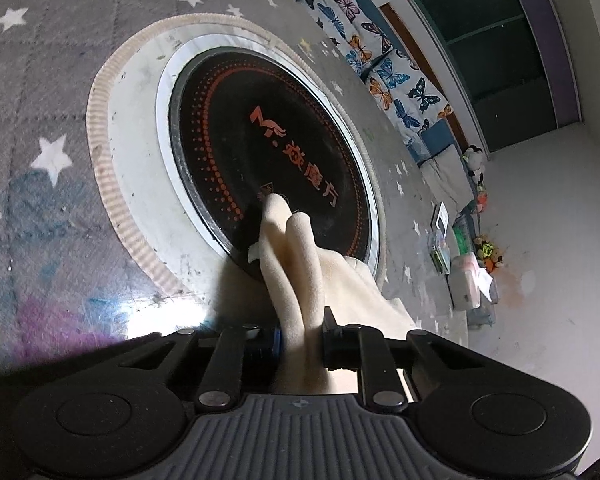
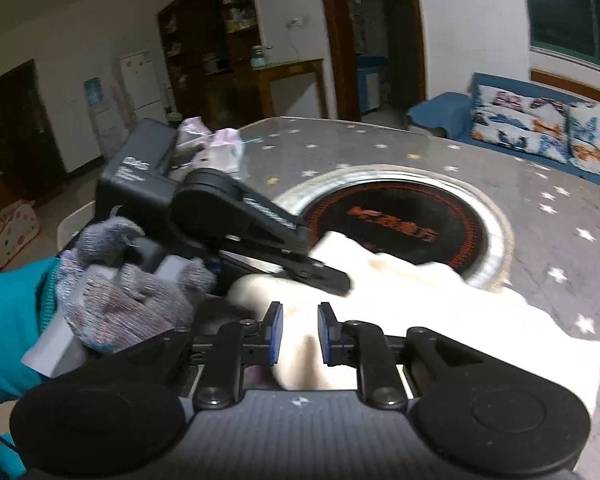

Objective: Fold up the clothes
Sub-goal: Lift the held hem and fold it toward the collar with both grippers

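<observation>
Table (image 1: 60, 80) fills both views, grey cover with white stars, glare at lower left of the left wrist view. Round black cooktop (image 1: 268, 152) with orange dot ring and orange lettering is sunk in its middle, inside a white ring with a ribbed beige rim.

Cream fleece garment (image 1: 296, 280) lies on the table at the near edge of the cooktop, partly over its black glass. In the left wrist view it is bunched into a long ridge, long axis running from bottom centre up to frame centre, 2 rounded folds pointing up-left onto the glass. In the right wrist view (image 2: 400, 304) it spreads from lower centre to lower right, long axis roughly left-right.

Left gripper (image 1: 302, 346) pinches the ridge, both pads pressed into the fabric. In the right wrist view it (image 2: 332, 276) comes in from upper left, angled down-right, tip on the garment, held by a hand (image 2: 132, 288) in a grey knit glove with a teal sleeve.

Right gripper (image 2: 299, 332) at bottom centre: jaws a narrow gap apart, blue pads clear of the fleece below.

Sofa (image 2: 540, 128) with butterfly cushions at right, blurred.
</observation>
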The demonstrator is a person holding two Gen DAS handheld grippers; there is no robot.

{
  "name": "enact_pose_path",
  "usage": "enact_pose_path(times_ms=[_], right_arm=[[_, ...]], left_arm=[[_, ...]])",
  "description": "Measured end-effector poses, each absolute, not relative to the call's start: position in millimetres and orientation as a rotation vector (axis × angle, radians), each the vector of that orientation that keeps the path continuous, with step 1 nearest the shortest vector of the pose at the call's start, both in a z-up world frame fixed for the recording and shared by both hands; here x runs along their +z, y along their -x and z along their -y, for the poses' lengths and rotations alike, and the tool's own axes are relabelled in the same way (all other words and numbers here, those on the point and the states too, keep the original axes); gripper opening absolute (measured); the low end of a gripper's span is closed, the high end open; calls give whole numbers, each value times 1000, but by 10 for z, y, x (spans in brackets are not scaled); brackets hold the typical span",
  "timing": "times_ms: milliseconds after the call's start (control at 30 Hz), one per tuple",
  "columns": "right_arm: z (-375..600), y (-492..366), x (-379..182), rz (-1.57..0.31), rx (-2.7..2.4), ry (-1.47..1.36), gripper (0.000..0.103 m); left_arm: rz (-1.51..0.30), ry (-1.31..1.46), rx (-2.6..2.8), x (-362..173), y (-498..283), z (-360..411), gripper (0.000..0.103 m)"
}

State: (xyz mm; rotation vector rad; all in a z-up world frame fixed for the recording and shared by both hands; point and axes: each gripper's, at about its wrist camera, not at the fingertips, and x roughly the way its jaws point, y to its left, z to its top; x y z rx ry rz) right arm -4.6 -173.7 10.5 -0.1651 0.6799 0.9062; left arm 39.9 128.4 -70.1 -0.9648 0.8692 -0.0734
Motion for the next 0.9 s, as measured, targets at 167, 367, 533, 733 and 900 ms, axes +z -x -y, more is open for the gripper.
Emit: enact_pose_path(times_ms=[167,367,533,733,900], right_arm=[[2129,-115,110,-675,758,138,19],[2609,-400,22,-688,544,93,25],[2903,-636,-106,-713,434,51,37],[3057,-824,-267,-748,391,-12,37],[3091,-872,-375,-761,394,-74,37]], left_arm=[[-866,910,-65,-665,-401,-1229,19],[-867,869,-55,-637,-397,-1190,19],[-864,820,-42,-601,-423,-1122,20],[-863,761,-30,-563,-451,-1054,20],[-862,717,-23,-540,-468,-1014,20]])
